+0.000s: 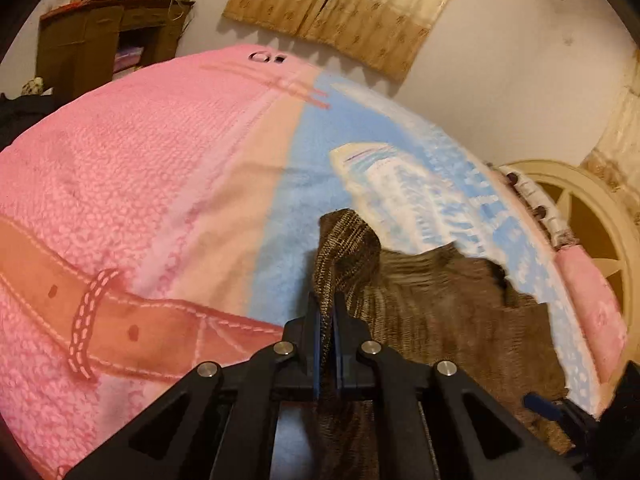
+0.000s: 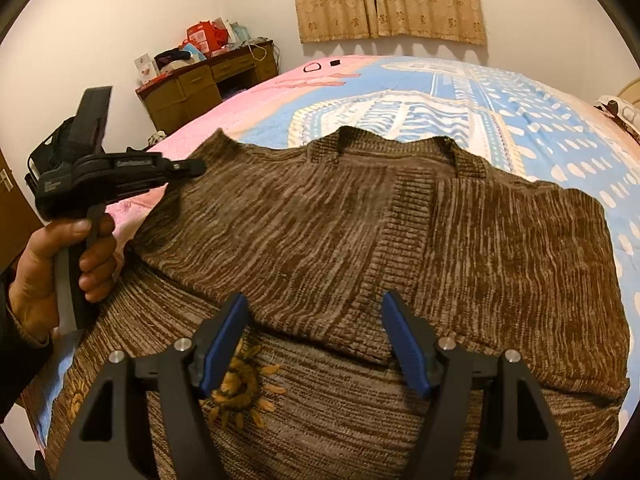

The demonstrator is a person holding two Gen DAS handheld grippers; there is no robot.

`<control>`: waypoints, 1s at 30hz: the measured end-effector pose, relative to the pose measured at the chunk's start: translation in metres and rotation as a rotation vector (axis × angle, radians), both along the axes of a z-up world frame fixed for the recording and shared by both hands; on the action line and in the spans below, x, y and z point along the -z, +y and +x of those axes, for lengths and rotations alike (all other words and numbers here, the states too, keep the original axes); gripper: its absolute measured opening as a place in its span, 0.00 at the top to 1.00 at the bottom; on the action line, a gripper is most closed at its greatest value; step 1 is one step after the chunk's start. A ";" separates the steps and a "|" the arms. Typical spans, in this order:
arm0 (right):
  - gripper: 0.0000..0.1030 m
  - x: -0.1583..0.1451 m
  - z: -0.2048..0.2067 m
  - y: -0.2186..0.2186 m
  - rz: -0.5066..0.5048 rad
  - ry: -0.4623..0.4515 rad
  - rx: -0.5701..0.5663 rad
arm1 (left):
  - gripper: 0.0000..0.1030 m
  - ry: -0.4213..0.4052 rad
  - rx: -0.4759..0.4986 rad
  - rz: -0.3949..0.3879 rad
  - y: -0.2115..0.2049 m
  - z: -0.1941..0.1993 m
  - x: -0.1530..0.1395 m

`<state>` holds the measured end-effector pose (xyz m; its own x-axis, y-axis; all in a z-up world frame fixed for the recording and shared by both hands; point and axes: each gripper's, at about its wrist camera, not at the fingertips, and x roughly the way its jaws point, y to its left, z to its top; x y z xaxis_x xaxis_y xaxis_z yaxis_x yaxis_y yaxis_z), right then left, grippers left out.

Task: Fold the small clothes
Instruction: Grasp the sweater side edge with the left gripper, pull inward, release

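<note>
A home bedroom: quilted bed (image 2: 460, 92), curtains (image 2: 384, 0), cluttered wooden desk (image 2: 208, 80).

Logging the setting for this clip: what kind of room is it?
Most likely a bedroom: a bed under a pink and blue blanket, curtains on the far wall, and a cluttered wooden desk.

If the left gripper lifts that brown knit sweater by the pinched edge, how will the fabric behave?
The brown knit sweater will probably hang floppy: the edge pinched by the left gripper already droops in a soft fold. Its thick ribbed knit suggests some weight, so it may drag on the blanket. The textured yarn likely resists slipping from the shut jaws.
</note>
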<state>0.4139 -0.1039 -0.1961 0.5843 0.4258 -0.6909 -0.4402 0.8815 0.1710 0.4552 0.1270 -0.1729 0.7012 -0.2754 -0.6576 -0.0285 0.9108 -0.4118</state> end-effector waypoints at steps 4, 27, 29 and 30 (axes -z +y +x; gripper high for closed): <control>0.29 0.000 0.000 -0.002 0.005 0.002 0.003 | 0.96 0.059 0.015 0.000 -0.002 0.010 0.009; 0.15 -0.001 -0.004 0.011 -0.081 0.036 -0.033 | 0.71 0.052 -0.007 0.296 -0.030 -0.062 0.004; 0.15 -0.005 -0.008 0.005 -0.068 0.010 -0.009 | 0.54 0.053 -0.016 0.305 -0.030 -0.062 0.004; 0.15 -0.003 -0.008 0.002 -0.072 0.018 0.001 | 0.51 0.055 -0.017 0.307 -0.030 -0.061 0.005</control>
